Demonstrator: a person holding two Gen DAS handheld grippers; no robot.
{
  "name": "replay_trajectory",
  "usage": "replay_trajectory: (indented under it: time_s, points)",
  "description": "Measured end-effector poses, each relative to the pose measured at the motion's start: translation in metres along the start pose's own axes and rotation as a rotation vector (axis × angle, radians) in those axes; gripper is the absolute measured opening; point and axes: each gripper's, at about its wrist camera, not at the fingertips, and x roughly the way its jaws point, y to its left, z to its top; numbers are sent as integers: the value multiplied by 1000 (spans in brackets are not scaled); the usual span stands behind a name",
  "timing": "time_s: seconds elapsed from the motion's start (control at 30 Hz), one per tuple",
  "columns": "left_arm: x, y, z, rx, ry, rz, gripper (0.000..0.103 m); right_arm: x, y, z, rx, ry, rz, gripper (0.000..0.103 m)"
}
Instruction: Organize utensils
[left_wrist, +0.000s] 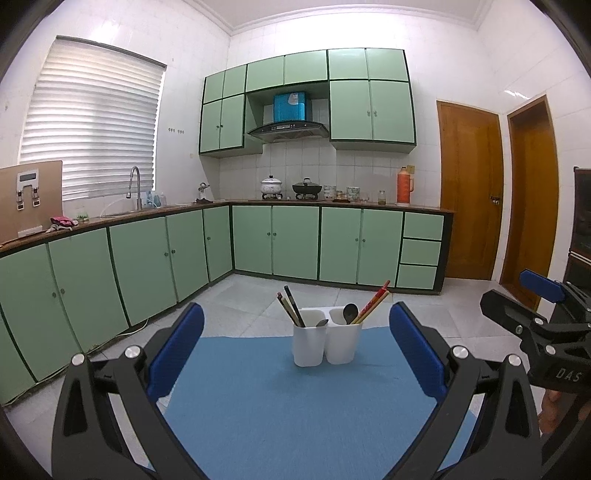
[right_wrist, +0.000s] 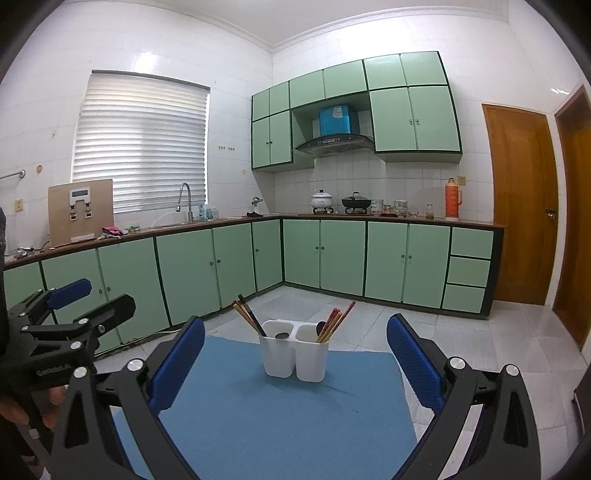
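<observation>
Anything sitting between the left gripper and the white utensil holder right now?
Nothing: in the left wrist view only bare blue mat lies between the open left gripper and the white utensil holder.

Both wrist cameras look forward and slightly downward between spread blue fingers, from near the blue mat (left_wrist: 280, 398), at the white utensil holder (left_wrist: 325, 341) and green kitchen cabinets (right_wrist: 384, 254), apparently side by side.

Each claw, the left claw (left_wrist: 295, 354) and the right claw (right_wrist: 295, 358), has black angular arms, round silver screws, blue textured pads (left_wrist: 176, 352) and white lettering on its body.
</observation>
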Motion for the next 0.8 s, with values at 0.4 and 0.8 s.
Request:
replay_trajectory:
  time_s: [0.4, 0.8]
  points:
    - [-3, -2, -1, 1, -1, 3, 97, -3, 1, 0, -3, -1, 0, 97]
    - [-4, 0, 3, -2, 0, 4, 97, -4, -2, 1, -6, 1, 2, 97]
